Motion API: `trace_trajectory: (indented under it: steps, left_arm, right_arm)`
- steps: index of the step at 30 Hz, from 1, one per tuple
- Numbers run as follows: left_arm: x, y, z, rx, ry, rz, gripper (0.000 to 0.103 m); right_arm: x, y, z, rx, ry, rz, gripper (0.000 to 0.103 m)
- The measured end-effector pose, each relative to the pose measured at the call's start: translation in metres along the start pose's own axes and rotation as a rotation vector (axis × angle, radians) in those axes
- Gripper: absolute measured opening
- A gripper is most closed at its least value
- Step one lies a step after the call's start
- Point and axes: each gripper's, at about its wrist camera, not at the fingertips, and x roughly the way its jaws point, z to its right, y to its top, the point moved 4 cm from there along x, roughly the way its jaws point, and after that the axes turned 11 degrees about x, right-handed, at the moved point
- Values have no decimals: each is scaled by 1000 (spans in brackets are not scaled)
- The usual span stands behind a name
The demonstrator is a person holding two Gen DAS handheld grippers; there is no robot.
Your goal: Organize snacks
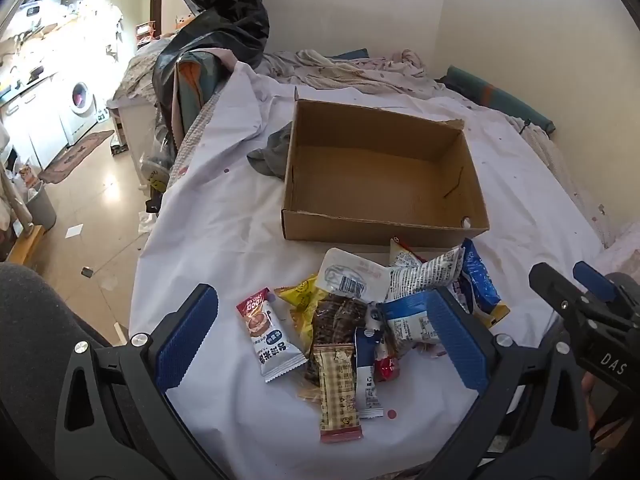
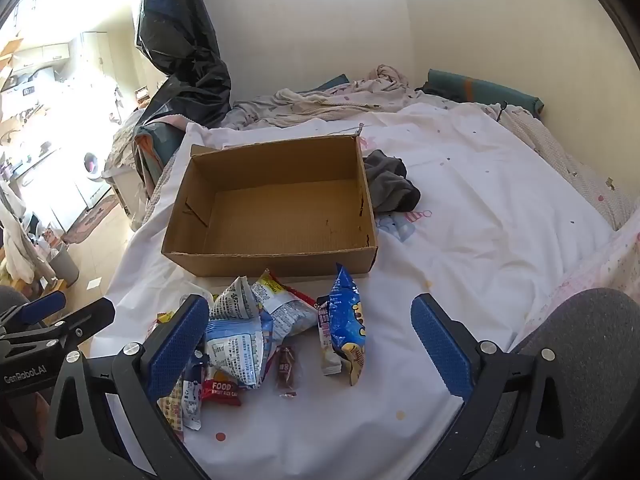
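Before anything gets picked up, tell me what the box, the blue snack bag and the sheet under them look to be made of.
Box: brown corrugated cardboard, matte; ragged torn rim and ribbed floor show it.
Blue snack bag: thin plastic film, probably glossy; it crinkles and catches light.
Sheet: woven fabric, likely cotton, matte white with small printed dots; it lies in soft wrinkles.

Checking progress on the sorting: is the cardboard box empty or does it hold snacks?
Empty: the cardboard box shows bare floor; snacks lie outside.
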Motion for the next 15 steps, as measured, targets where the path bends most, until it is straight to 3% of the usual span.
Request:
trace_trajectory:
  steps: [15]
  left_arm:
    - [-5, 1, 4, 13, -13, 20, 103]
  right_arm:
    - [0, 1, 1, 3, -1, 4, 103]
